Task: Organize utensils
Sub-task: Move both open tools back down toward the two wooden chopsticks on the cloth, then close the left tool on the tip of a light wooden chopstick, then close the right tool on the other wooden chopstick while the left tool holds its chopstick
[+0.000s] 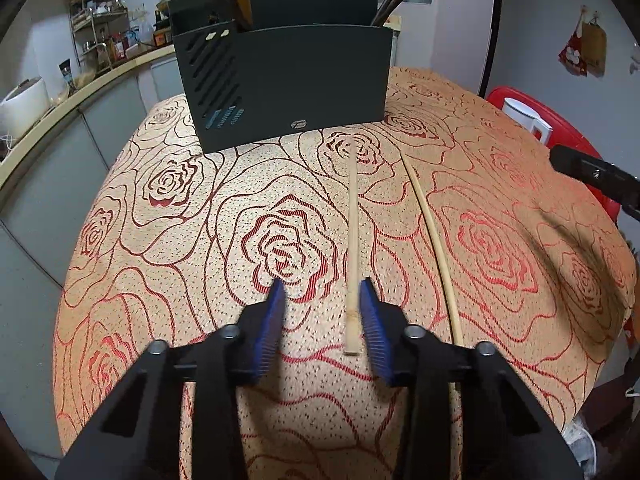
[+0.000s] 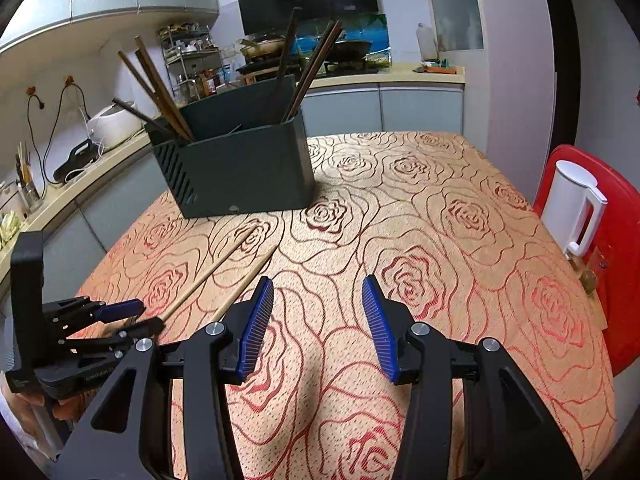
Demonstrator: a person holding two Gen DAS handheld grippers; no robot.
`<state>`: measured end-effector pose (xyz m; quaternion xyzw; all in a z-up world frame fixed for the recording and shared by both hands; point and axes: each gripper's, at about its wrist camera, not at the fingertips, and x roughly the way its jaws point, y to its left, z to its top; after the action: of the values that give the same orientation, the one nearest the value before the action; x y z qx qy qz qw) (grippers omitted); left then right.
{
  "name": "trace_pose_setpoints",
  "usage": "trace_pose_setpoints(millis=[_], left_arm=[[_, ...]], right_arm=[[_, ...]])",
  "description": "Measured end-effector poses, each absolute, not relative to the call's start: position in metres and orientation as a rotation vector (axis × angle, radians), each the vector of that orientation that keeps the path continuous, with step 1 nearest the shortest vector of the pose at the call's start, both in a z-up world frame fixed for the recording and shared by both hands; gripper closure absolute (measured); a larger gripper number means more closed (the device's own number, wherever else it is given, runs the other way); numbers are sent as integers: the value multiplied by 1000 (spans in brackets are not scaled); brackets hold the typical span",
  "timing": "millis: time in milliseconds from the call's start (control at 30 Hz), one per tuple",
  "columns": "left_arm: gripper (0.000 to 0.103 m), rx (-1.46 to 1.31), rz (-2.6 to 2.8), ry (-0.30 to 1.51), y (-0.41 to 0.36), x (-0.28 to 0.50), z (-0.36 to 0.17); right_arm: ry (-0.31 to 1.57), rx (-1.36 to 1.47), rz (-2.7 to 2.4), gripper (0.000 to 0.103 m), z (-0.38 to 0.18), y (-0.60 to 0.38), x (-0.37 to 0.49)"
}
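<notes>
Chopstick (image 1: 352,248) between wide left fingers (image 1: 275,320), right fingers (image 2: 256,328) wide over bare tablecloth (image 2: 440,240).

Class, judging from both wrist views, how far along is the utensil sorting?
Done: several dark chopsticks stand in the dark holder. In hand: nothing; the open left gripper straddles one pale chopstick. Left: that and the second pale chopstick lie on the tablecloth. The right gripper is open, empty.

Indoor light, warm and even; tablecloth (image 1: 160,240) well lit. Both views fisheye: strong barrel bend, black vignette at the corners. Soft dark shadow smear near the cloth's right edge in the left view. Centre sharp; rims soften. Slight motion blur on the left gripper (image 2: 132,316) in the right view.
</notes>
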<state>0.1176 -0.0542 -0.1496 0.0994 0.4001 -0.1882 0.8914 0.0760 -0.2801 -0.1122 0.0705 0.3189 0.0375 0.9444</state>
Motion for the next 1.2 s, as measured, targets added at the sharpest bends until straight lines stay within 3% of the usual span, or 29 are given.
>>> trace_pose_setpoints(millis=[133, 267, 1200], left_arm=[[90, 208, -389, 815, -54, 112, -150], [96, 204, -391, 800, -53, 107, -151], [96, 90, -356, 829, -14, 91, -151]], right_arm=[[655, 147, 79, 58, -113, -277, 73], [662, 147, 94, 58, -115, -272, 70], [742, -13, 317, 58, -160, -155, 39]])
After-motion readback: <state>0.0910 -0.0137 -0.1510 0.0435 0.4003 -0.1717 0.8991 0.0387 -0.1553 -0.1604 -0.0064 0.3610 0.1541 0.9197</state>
